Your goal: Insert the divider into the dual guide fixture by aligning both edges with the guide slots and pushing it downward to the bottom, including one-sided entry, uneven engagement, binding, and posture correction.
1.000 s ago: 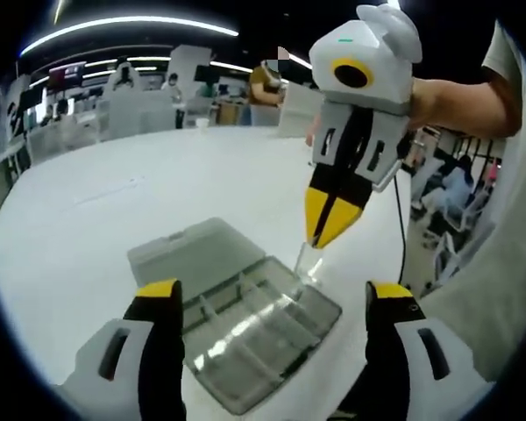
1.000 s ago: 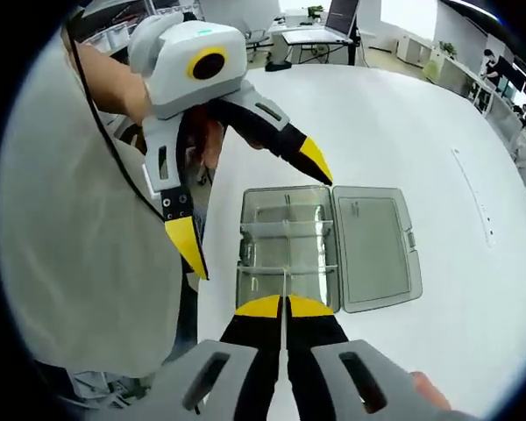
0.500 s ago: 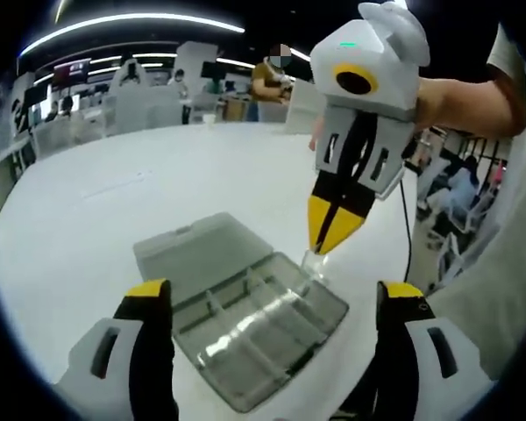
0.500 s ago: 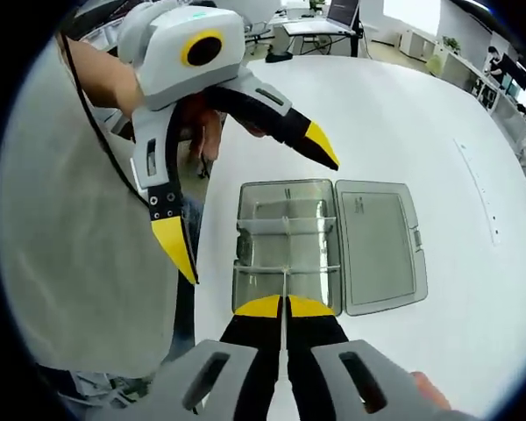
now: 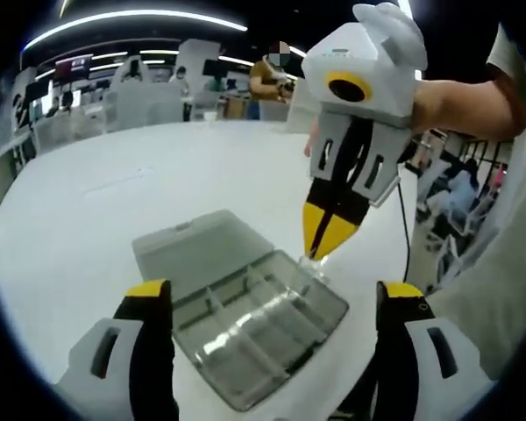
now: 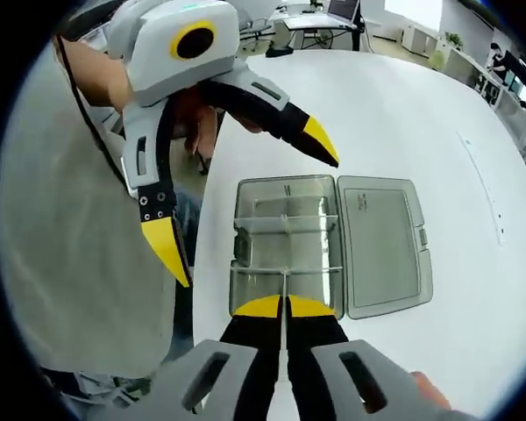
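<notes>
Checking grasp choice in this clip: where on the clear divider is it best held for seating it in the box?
By its top edge, from straight above. The divider is a thin clear sheet standing on edge over the open box, so both side edges must stay free. The right gripper pinches it that way; the left gripper hangs open alongside.

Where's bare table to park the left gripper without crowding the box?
Bare table runs wide beyond the open lid and past the box's far end. It is crowded at the near end, where the right gripper holds the divider, with the left gripper over the table edge.
</notes>
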